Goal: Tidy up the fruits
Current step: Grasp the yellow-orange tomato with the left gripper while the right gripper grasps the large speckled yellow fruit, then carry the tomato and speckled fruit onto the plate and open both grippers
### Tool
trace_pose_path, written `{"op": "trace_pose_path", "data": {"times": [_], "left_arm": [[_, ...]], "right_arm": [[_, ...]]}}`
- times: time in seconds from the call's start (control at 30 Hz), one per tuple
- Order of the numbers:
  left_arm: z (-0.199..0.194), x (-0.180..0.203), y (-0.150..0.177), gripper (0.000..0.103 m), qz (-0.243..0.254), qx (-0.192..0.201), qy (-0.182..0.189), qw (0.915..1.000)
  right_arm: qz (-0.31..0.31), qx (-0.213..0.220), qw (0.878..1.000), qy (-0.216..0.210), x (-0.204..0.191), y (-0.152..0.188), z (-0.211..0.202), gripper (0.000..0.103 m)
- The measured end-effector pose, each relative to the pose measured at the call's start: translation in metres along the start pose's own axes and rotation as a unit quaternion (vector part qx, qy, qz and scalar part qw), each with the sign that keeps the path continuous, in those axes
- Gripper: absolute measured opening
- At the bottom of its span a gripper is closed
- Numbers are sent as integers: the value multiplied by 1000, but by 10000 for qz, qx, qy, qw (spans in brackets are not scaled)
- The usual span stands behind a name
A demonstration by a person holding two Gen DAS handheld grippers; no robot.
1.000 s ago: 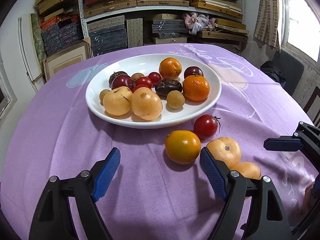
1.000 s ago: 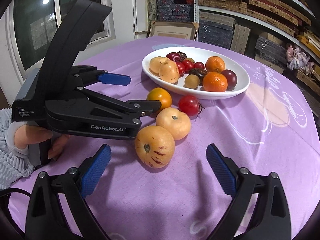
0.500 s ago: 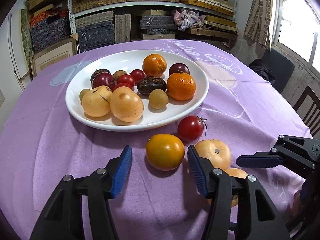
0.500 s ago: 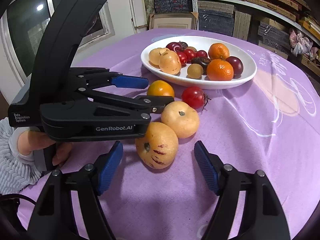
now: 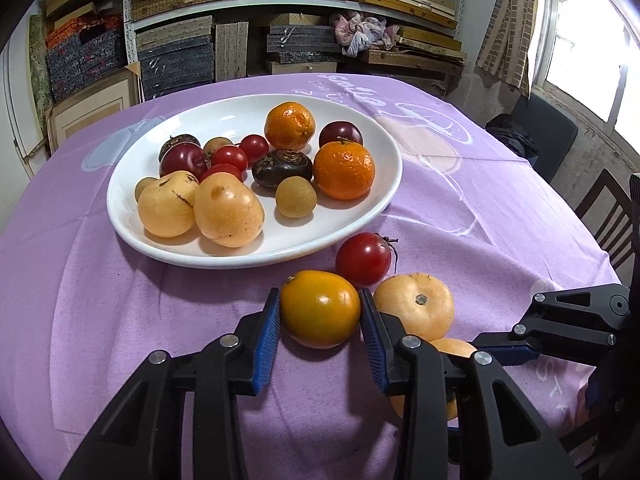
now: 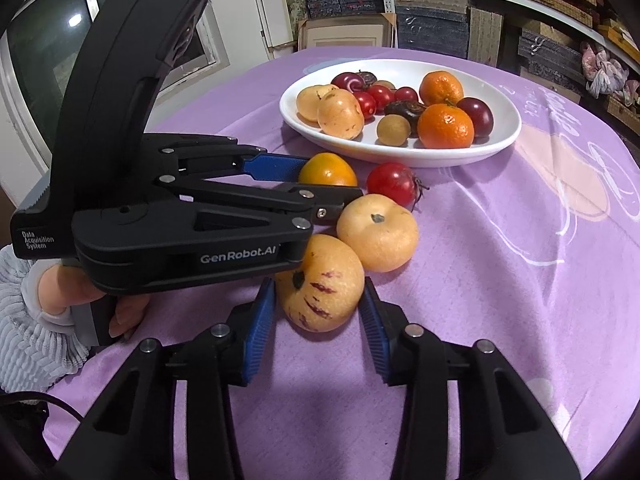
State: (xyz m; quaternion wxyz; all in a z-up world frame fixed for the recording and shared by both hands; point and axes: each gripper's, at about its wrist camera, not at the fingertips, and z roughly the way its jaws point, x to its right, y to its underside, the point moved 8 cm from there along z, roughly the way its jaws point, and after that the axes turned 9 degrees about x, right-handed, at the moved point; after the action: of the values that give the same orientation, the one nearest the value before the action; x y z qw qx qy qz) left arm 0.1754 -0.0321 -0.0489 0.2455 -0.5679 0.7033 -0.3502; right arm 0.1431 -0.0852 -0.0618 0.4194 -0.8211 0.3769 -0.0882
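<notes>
A white plate [image 5: 132, 236] holds several fruits on the purple tablecloth. In front of it lie an orange-yellow tomato [image 5: 319, 308], a red tomato [image 5: 363, 259], a pale round fruit [image 5: 414, 306] and a striped yellow fruit [image 6: 320, 283]. My left gripper [image 5: 319, 334] has its blue pads against both sides of the orange-yellow tomato, which rests on the cloth. My right gripper [image 6: 318, 328] has its pads against both sides of the striped yellow fruit, also on the cloth. The left gripper's body [image 6: 180, 216] hides part of the orange-yellow tomato [image 6: 328, 169] in the right wrist view.
The plate [image 6: 508, 136] sits just beyond the loose fruits. The red tomato [image 6: 392, 182] and pale round fruit [image 6: 378, 232] lie between the two held fruits. Shelves of boxes [image 5: 248, 8] stand behind the table. A chair [image 5: 608, 216] is at its right edge.
Both grippers moved forward and closed from wide open. The left one now clasps the orange-yellow tomato, the right one the striped yellow fruit.
</notes>
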Motion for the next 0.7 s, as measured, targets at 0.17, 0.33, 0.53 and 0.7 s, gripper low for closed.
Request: {"op": "trace_pose_path", "data": {"times": [0.17, 0.33, 0.53, 0.7], "left_arm": [[-10, 2, -1, 39, 52, 191, -58, 9998], [-22, 7, 3, 39, 182, 322, -176, 9992], [-30, 7, 5, 39, 291, 428, -388, 9979], [-40, 2, 5, 39, 280, 566, -614, 9961]], "right_arm": [[-73, 136, 9999, 10, -2, -2, -4, 42], [-153, 186, 9997, -35, -7, 1, -9, 42], [-123, 310, 9994, 71, -5, -1, -19, 42], [11, 569, 9982, 188, 1, -4, -39, 42]]}}
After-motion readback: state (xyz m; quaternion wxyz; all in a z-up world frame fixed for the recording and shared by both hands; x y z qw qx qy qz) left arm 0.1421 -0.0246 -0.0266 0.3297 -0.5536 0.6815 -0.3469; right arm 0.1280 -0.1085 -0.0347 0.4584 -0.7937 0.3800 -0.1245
